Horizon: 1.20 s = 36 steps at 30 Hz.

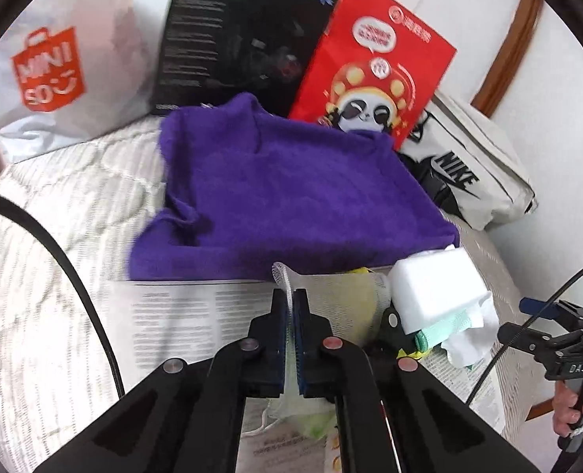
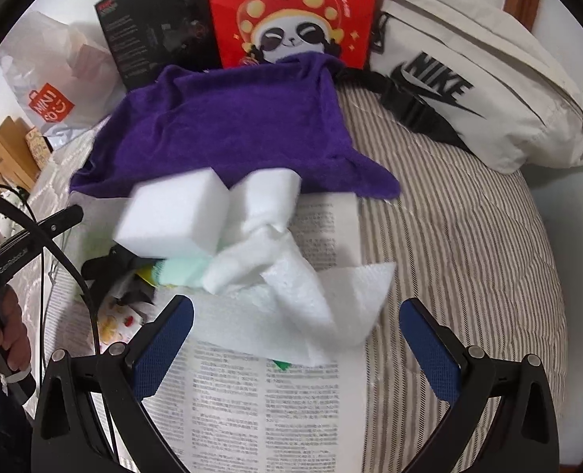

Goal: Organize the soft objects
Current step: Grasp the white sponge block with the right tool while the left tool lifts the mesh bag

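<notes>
Two left fingers (image 1: 290, 295) clamped on upright white mesh (image 1: 287, 276); right fingers (image 2: 297, 315) spread wide, empty.

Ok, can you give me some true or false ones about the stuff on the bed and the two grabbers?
1. The left gripper has its jaws shut on a white mesh cloth. True.
2. The right gripper is squeezing the white sponge block. False: its jaws stand wide open, with the white paper towel lying between them and nothing pinched.
3. The purple towel lies in front of the red panda bag. True.
4. The Nike bag is black. False: it is whitish with black lettering.
5. Printed paper lies under the pile of soft things. True.
</notes>
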Motion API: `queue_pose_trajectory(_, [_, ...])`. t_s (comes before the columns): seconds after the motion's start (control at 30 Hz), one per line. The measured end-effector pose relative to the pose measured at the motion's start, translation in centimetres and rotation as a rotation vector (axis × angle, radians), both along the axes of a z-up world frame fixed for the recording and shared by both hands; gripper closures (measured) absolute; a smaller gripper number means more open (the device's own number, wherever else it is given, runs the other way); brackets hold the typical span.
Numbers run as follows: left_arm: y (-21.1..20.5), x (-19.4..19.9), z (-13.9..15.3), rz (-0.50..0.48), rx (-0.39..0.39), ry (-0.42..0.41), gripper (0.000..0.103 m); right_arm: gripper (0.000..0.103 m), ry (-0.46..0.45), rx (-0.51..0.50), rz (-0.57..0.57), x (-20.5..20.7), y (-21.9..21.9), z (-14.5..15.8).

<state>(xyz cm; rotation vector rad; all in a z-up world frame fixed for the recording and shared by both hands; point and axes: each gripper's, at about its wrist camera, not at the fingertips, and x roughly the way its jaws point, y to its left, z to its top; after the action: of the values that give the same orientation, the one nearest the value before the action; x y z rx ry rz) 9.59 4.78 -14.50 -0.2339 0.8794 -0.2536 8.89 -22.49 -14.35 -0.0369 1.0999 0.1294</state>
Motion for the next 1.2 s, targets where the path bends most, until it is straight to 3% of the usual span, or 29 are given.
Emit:
queue_pose_trajectory(0.27, [3.0,-1.9,1.0,0.063,0.045,-0.005,0.098,0.0,-0.054,0.056,0.057,0.6,3.9,1.1])
queue_pose_trajectory(0.4, [4.1,-2.0,0.3,0.082,0.005,0.02,0.098,0.0,-0.08,0.063,0.07,1.3,6.3,1.0])
queue_pose_trajectory(0.67, [4.2,-1.9,-1.0,0.078,-0.01,0.049,0.098,0.0,-0.13,-0.154,0.054,2.4,10.7,-0.8])
queue_pose_trajectory(0.8, [4.3,-2.0,-1.2,0.073,-0.016,0.047,0.098,0.001,-0.122,-0.194,0.026,3.2,11.0,-2.4])
queue_pose_trajectory(0.93, [4.4,-2.0,-1.2,0.075,-0.03,0.043,0.098,0.019,-0.12,-0.14,0.026,3.5,10.3,-2.7])
queue_pose_trajectory(1.2, [5.1,-2.3,0.0,0.079,-0.067,0.02,0.098,0.019,-0.16,-0.069,0.036,2.9,8.6,-0.1])
